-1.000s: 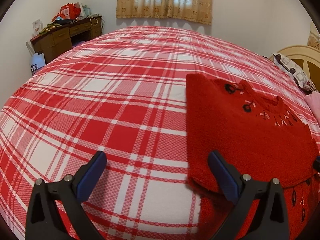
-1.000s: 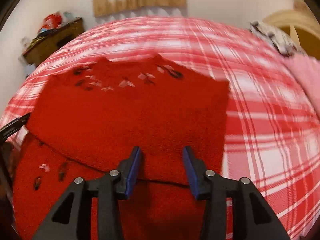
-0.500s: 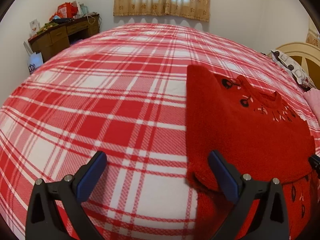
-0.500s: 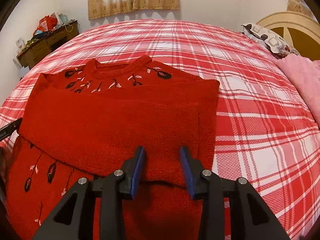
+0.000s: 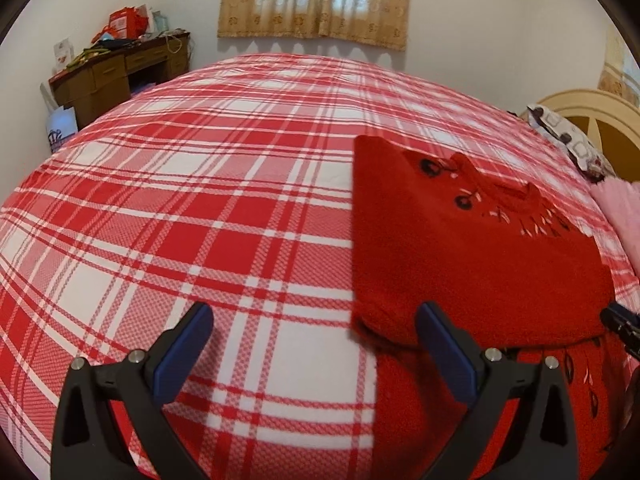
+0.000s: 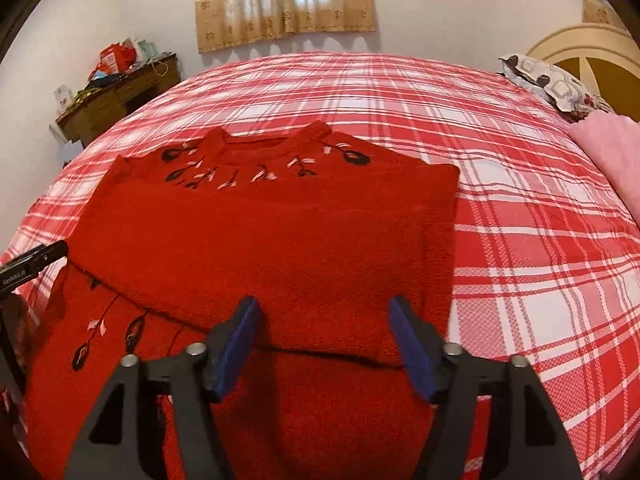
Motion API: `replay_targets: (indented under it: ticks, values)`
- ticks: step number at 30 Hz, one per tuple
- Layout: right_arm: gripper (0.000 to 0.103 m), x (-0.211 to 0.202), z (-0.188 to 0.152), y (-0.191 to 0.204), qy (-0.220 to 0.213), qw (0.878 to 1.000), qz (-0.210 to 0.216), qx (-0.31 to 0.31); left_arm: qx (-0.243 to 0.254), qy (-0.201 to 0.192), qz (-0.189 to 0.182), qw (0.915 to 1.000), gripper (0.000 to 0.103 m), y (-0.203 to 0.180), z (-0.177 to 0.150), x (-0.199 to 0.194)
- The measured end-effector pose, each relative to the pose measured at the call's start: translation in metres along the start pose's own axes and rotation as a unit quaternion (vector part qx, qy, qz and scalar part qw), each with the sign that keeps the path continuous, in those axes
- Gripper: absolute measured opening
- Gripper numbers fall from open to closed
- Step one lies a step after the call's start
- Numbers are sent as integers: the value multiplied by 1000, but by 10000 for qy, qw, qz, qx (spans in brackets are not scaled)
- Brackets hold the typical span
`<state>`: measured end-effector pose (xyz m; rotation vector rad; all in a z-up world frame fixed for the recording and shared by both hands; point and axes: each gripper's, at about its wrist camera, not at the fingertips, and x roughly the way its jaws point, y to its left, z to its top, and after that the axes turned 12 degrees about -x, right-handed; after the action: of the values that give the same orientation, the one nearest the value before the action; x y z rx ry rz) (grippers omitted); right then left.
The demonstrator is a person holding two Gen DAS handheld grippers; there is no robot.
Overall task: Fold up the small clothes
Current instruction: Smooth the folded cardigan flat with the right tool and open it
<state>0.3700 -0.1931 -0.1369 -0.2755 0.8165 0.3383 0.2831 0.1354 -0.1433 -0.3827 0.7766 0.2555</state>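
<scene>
Red-and-white plaid bedding [image 5: 200, 208] covers a wide bed that fills both views, with a curtained window [image 6: 284, 0] on the far wall, a cluttered wooden desk [image 5: 120, 72] off to the far left of the bed, and a patterned pillow [image 6: 556, 84] and pink blanket [image 6: 608, 152] by the headboard.

On the bed lies the red sweater [image 6: 260, 240], its neckline and leaf embroidery pointing toward the window. It looks partly folded: both sleeves seem to be turned in across the chest, forming a thick band that lies over the body, with its lower edge crossing the sweater just ahead of the right gripper. Below that edge the embroidered hem portion is laid out flat toward the camera. By my reading the sleeve folds are done, and what is left is to bring the bottom up over the band, or the top down, and then tidy the bundle.

The left gripper [image 5: 316, 344] hangs at the sweater's left edge, spread wide; one fingertip is over bare plaid and the other over the corner of the folded band. It grips nothing, and whether it touches the knit I cannot tell.

The right gripper [image 6: 324, 336] hovers over the middle of the sweater, parted fairly wide, straddling the band's lower edge with nothing pinched between its pads.
</scene>
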Motion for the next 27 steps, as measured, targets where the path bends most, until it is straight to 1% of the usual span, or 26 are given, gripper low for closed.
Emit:
replay_targets:
  ticks: [2, 6, 9, 14, 22, 27]
  values:
    - [72, 0, 1, 4, 15, 10000, -63, -64, 138, -13, -19, 9999, 103, -4, -3, -3]
    - [72, -2, -2, 2, -17, 10000, -18, 9, 319, 1, -12, 9995, 103, -11, -8, -6]
    - [72, -5, -3, -2, -85, 9999, 72, 118, 332, -14, -35, 9994, 103, -12, -10, -8]
    - [72, -17, -6, -3, -189, 9995, 85, 253, 310, -19, -62, 9995, 103, -11, -10, -13]
    - [72, -40, -15, 8, -230, 9991, 260, 232, 419, -89, -261, 9987, 103, -18, -17, -38]
    - [72, -57, -31, 15, -244, 9984, 427, 267, 517, -51, -332, 9981, 103, -21, -27, -53]
